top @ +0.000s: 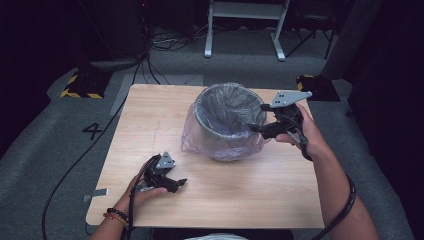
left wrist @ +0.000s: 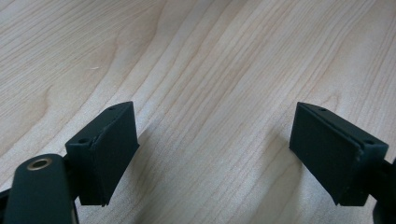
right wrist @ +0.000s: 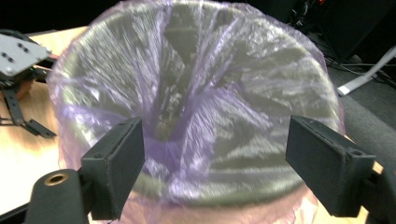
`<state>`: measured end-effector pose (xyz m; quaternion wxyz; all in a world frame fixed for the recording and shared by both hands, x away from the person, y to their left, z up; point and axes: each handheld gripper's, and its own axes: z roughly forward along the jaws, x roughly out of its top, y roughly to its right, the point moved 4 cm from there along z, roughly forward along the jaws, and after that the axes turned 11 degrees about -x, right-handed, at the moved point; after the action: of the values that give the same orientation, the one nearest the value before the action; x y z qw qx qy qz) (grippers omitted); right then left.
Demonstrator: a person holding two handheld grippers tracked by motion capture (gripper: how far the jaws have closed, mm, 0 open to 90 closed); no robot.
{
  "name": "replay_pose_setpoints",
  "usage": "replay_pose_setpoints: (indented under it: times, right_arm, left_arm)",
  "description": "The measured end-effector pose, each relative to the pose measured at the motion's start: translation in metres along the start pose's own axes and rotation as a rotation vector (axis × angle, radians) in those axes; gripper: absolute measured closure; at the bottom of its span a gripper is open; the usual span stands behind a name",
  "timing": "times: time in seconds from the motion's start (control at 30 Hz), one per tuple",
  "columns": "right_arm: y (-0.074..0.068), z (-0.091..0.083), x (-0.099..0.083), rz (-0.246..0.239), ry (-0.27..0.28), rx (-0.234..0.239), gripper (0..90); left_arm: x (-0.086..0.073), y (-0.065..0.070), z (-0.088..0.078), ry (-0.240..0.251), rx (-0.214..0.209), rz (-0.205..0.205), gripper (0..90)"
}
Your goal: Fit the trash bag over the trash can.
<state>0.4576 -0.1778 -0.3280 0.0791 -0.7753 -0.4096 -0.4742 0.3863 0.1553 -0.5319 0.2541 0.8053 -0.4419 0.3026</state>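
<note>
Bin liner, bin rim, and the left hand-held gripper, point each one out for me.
bin liner (top: pixel 192 132): high view, loose purple plastic draped outside the bin.
bin rim (top: pixel 199 119): high view, its left edge.
left hand-held gripper (top: pixel 179 183): high view, between its jaw tips.

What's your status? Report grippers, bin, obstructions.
Left gripper open, low over bare table. Right gripper open at rim of bin, purple liner fitted. Nothing in the way.

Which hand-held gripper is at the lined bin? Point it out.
The right hand-held gripper: it is up at the rim of the bin, open jaws facing the purple liner. The left hand-held gripper sits low over bare table, apart from the bin.
</note>
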Motion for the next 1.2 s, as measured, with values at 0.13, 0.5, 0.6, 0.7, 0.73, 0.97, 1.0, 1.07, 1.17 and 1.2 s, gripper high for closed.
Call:
replay_pose_setpoints:
  times: [0.13, 0.5, 0.6, 0.7, 0.73, 0.97, 1.0, 1.07, 1.17, 1.2]
  right_arm:
    - [-0.001, -0.003, -0.008, -0.004, -0.001, -0.006, 19.7]
    - [-0.006, -0.021, -0.023, -0.029, 0.017, -0.018, 19.4]
    - [-0.006, -0.024, -0.029, -0.033, 0.008, -0.029, 19.3]
    - [-0.008, -0.027, -0.035, -0.044, -0.001, -0.034, 19.1]
    - [-0.008, -0.027, -0.038, -0.047, -0.004, -0.034, 19.1]
    - [-0.013, -0.031, -0.053, -0.102, -0.017, -0.073, 18.5]
    - [-0.014, -0.031, -0.055, -0.107, -0.023, -0.072, 18.5]
    - [-0.014, -0.031, -0.059, -0.110, -0.033, -0.080, 18.5]
    - [-0.016, -0.030, -0.065, -0.119, -0.035, -0.094, 18.7]
    - [-0.017, -0.030, -0.067, -0.119, -0.037, -0.096, 18.8]
  left_arm:
    - [0.000, 0.000, 0.000, 0.000, 0.000, 0.000, 15.0]
    - [0.000, 0.000, 0.000, 0.000, 0.000, 0.000, 15.0]
    - [0.000, 0.000, 0.000, 0.000, 0.000, 0.000, 15.0]
    - [0.000, 0.000, 0.000, 0.000, 0.000, 0.000, 15.0]
    - [0.000, 0.000, 0.000, 0.000, 0.000, 0.000, 15.0]
    - [0.000, 0.000, 0.000, 0.000, -0.001, 0.000, 15.0]
    - [0.000, 0.000, 0.000, 0.000, -0.001, 0.000, 14.9]
    - [0.000, 0.000, 0.000, 0.000, -0.001, 0.000, 15.0]
    - [0.000, 0.000, 0.000, 0.000, -0.001, 0.001, 15.0]
    - [0.000, 0.000, 0.000, 0.000, 0.000, 0.000, 14.9]
